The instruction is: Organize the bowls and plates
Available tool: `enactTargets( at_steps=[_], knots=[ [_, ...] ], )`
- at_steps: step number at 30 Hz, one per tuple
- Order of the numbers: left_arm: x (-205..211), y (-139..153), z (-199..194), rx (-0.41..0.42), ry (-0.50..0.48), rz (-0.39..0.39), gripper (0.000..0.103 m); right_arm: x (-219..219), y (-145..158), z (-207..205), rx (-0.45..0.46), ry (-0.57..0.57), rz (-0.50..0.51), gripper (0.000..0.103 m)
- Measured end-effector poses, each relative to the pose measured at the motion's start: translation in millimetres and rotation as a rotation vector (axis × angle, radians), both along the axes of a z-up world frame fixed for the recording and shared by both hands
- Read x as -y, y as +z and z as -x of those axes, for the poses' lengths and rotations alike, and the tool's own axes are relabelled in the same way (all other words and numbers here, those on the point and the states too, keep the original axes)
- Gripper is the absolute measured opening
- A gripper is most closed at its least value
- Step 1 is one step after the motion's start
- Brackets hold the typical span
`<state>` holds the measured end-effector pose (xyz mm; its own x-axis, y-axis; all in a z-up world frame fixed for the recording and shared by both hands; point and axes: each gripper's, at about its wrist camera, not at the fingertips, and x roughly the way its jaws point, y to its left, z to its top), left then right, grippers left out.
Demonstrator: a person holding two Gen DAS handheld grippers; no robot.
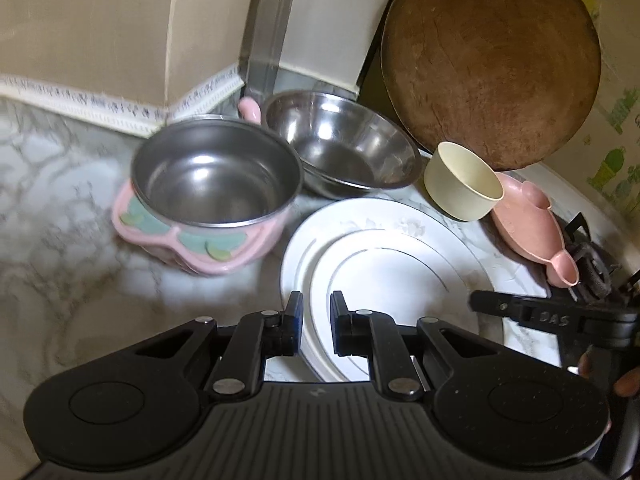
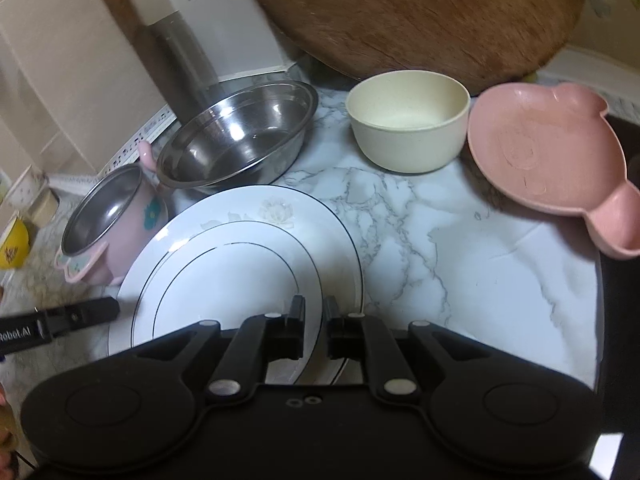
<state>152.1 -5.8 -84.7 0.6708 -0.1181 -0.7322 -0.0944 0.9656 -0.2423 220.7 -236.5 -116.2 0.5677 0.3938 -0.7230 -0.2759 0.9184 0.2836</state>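
Two white plates lie stacked on the marble counter, a smaller upper plate (image 1: 392, 280) (image 2: 224, 280) on a wider lower plate (image 1: 360, 212) (image 2: 256, 204). My left gripper (image 1: 318, 316) is shut on the upper plate's left rim. My right gripper (image 2: 314, 316) is shut on its right rim. Each gripper shows in the other's view, the right gripper (image 1: 476, 302) and the left gripper (image 2: 114, 308), at opposite edges of the plate. Behind stand a steel bowl (image 1: 340, 136) (image 2: 240, 136), a pink-cased steel bowl (image 1: 216, 176) (image 2: 104, 208), a cream bowl (image 1: 464, 180) (image 2: 408, 120) and a pink bear-shaped dish (image 1: 528, 220) (image 2: 540, 148).
A round wooden board (image 1: 492, 60) (image 2: 420, 12) leans against the back wall behind the bowls. A black stove grate (image 1: 592, 268) sits at the counter's right end. A yellow cup (image 2: 12, 248) stands far left. Bare marble counter (image 2: 440, 240) lies right of the plates.
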Motion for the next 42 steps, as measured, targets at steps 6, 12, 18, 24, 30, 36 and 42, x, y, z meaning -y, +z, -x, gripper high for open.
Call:
enactTargets(
  at_steps=[6, 12, 18, 24, 30, 36, 42],
  knots=[
    [-1.7, 0.8, 1.9, 0.010, 0.021, -0.036, 0.051, 0.4, 18.7, 3.8, 0.081, 0.025, 0.058, 0.035],
    [-7.6, -6.0, -1.5, -0.018, 0.061, -0.023, 0.064, 15.2, 15.9, -3.7, 0.079, -0.012, 0.076, 0.058],
    [-7.2, -21.0, -11.3, -0.074, 0.073, -0.002, 0.051, 19.5, -3.9, -6.9, 0.002, -0.030, 0.064, 0.038],
    [-4.5, -27.1, -16.3, -0.099, 0.077, 0.025, 0.030, 14.8, -7.6, -4.8, -0.016, -0.032, 0.049, 0.020],
    [3.9, -24.1, -15.2, -0.094, 0.061, 0.005, 0.015, 9.7, -5.7, -0.4, 0.002, -0.026, 0.059, 0.011],
    [8.0, -22.9, -9.3, -0.103, 0.034, -0.006, 0.013, 12.7, -5.6, 10.5, 0.004, -0.038, 0.069, 0.010],
    [20.1, -21.5, 3.5, -0.111, -0.012, -0.021, 0.013, 24.1, -3.8, 32.0, -0.015, -0.070, 0.073, 0.010]
  ],
)
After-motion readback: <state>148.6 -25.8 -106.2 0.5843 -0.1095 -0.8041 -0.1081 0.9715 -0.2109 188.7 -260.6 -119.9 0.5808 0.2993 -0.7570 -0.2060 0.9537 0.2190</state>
